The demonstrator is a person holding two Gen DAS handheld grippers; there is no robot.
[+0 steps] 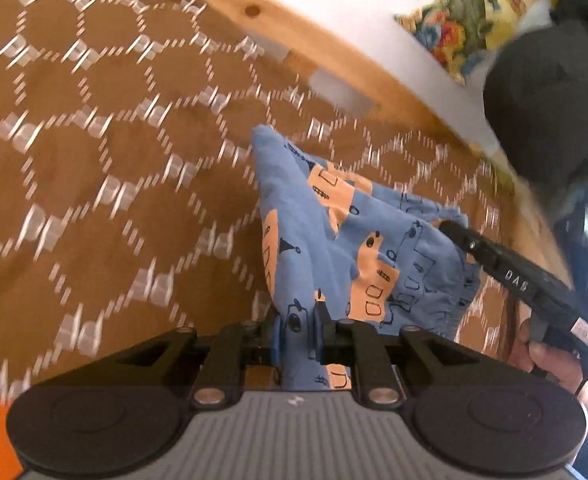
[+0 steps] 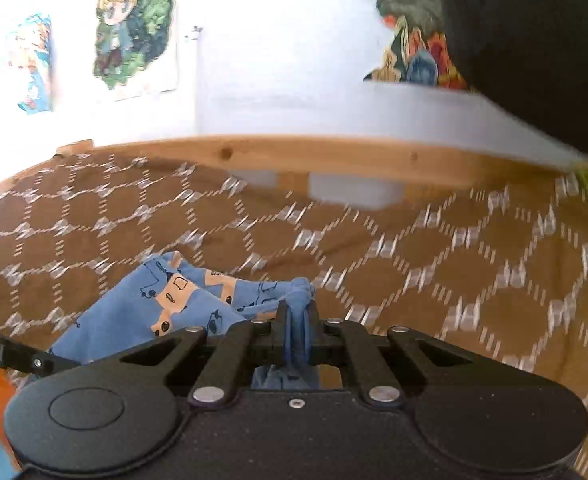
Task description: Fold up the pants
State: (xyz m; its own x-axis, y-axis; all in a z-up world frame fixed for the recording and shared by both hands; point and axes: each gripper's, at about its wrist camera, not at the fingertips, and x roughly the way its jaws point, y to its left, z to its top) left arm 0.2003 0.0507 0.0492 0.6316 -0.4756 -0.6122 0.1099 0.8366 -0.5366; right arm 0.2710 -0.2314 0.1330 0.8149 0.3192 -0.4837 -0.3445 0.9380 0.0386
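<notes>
The pants [image 1: 334, 240] are blue with orange patches and dark drawings. They hang lifted and bunched above the brown bedspread [image 1: 93, 160]. My left gripper [image 1: 296, 332] is shut on one edge of the cloth, which passes up between its pads. In the left wrist view my right gripper [image 1: 452, 227] comes in from the right and pinches the other end. The right wrist view shows my right gripper [image 2: 298, 320] shut on a gathered knot of the pants [image 2: 197, 308]. A finger [image 2: 21, 356] of the left gripper shows at that view's left edge.
A wooden bed rail [image 2: 314, 156] runs along the far side of the bedspread [image 2: 414, 280], with a white wall and posters [image 2: 133, 28] behind. A large black soft object [image 1: 546, 104] sits at the right. A hand [image 1: 550, 360] holds the right gripper.
</notes>
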